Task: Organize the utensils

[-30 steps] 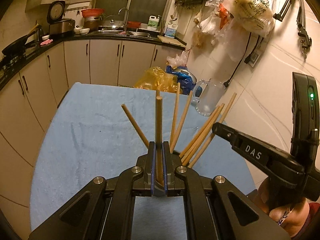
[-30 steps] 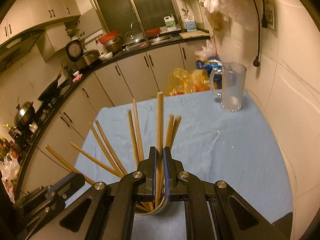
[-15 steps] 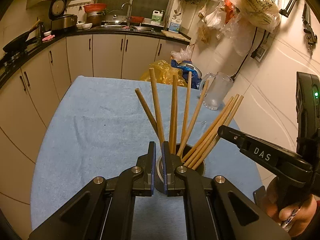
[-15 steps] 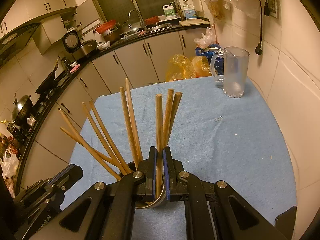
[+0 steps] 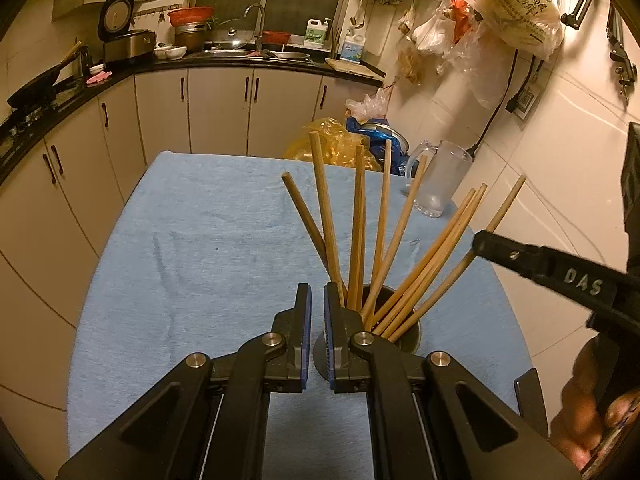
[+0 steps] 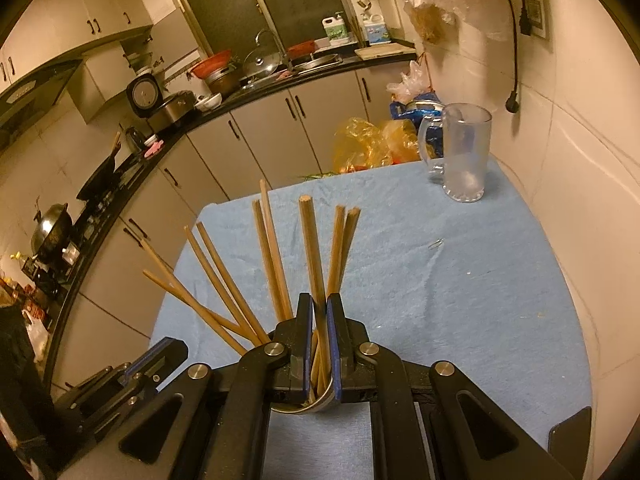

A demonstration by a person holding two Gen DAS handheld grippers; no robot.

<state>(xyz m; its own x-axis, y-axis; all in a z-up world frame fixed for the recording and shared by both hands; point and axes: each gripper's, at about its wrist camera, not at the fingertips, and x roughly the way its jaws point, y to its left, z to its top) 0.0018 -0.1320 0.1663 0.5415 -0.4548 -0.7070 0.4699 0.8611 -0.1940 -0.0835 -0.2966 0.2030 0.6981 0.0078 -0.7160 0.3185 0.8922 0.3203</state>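
Observation:
A round metal holder (image 5: 408, 334) stands on the blue cloth (image 5: 192, 248) with several wooden chopsticks (image 5: 356, 236) fanned out of it. My left gripper (image 5: 316, 300) sits just left of the holder, jaws slightly apart with nothing between them. In the right wrist view my right gripper (image 6: 319, 308) is shut on one chopstick (image 6: 312, 256) whose lower end reaches into the holder (image 6: 316, 402). The other chopsticks (image 6: 224, 280) lean left. The right gripper's finger (image 5: 532, 260) shows at the right of the left wrist view.
A frosted glass mug (image 6: 464, 152) stands at the cloth's far right by the tiled wall. Plastic bags (image 5: 336, 140) lie beyond the far edge. Kitchen cabinets (image 5: 216, 108) and a counter run behind and to the left.
My left gripper let go of its chopstick, which now stands in the holder, and drew back with jaws slightly apart. The right gripper lowered its chopstick toward the holder.

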